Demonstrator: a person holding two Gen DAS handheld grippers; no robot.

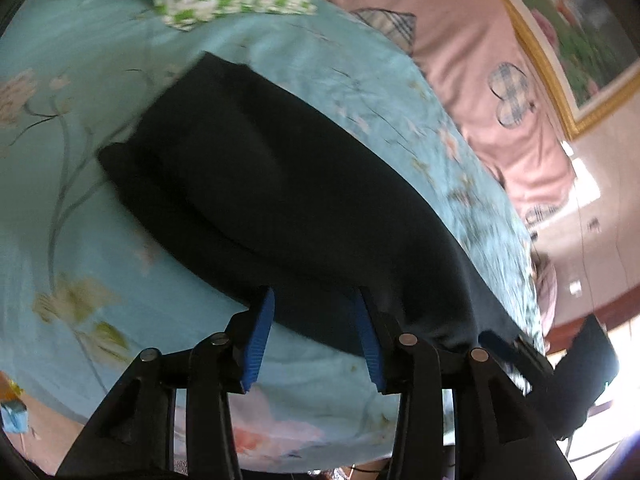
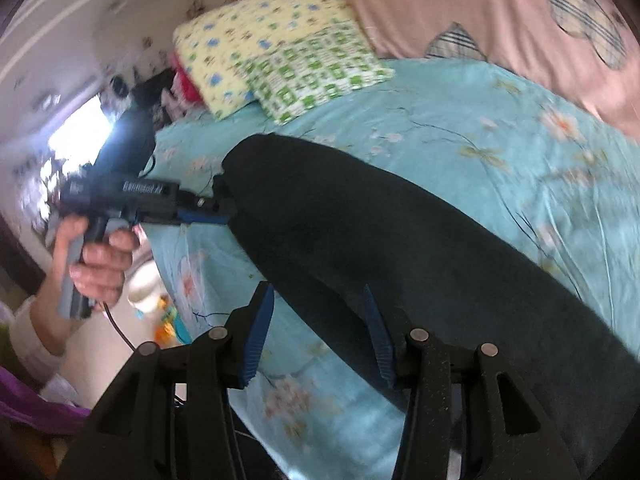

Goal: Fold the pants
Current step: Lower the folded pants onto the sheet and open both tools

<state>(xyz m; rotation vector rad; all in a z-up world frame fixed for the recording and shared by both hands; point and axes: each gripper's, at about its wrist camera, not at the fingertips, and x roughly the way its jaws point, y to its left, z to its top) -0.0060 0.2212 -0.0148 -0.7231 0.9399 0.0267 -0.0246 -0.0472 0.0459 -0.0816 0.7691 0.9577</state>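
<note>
Dark pants (image 1: 256, 184) lie lengthwise on bed (image 1: 60, 240), both grippers at near edge: left gripper (image 1: 316, 308) w/ jaws apart, right gripper (image 2: 316, 304) likewise (neither gripping, looks like)

Pants (image 2: 360, 240) on bed sheet (image 2: 500, 128); two pillows (image 2: 280, 52) beyond, blanket (image 2: 480, 12) right of pillows.

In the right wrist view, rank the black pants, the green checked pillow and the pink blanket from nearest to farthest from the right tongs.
1. Black pants, between the right tongs.
2. Green checked pillow, beyond the pants, upper middle.
3. Pink blanket, farthest, upper right.
</note>
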